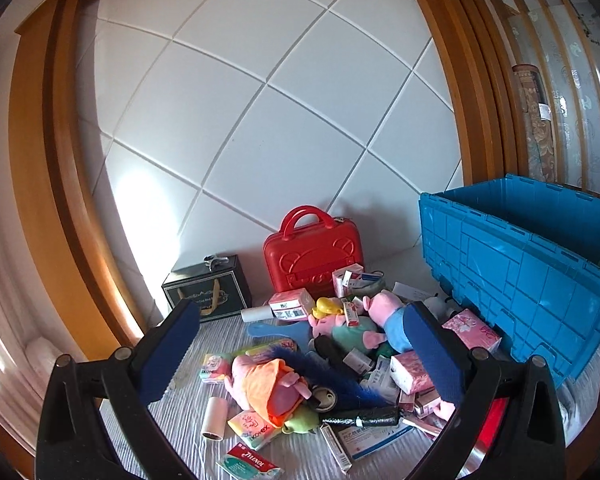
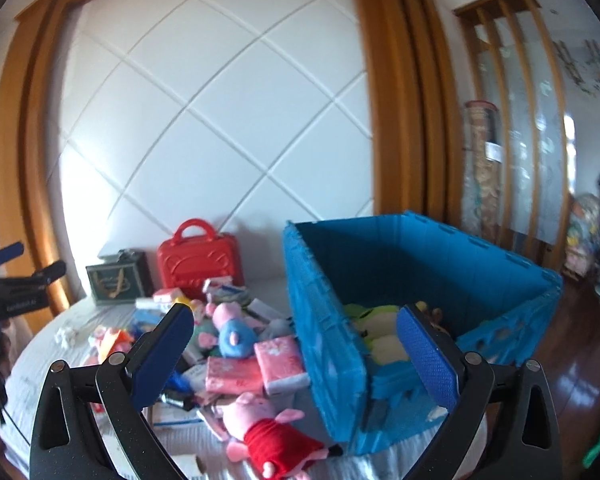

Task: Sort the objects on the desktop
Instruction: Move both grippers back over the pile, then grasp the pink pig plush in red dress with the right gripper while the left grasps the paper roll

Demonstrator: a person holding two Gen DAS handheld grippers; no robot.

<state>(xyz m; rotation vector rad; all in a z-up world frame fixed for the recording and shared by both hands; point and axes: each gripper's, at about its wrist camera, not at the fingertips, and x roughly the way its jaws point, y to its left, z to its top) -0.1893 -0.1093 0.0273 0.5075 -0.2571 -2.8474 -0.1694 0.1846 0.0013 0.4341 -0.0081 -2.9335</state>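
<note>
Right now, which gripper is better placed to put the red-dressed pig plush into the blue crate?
Probably right. The right gripper, open, hangs over the red-dressed pig plush beside the blue crate; the left gripper faces the pile farther away.

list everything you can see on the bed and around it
blue plastic crate: one, blue, right side of bed, plush toys inside
red hard-shell carry case: one, red, upright against headboard
dark green gift box: one, left of case
pink plush pig in blue: one, pile centre
pink plush pig in red dress: one, beside crate
pink tissue packs: several, against crate
small medicine boxes: many, scattered
white paper roll: one, near front
left claw: open, empty
right claw: open, empty
</note>
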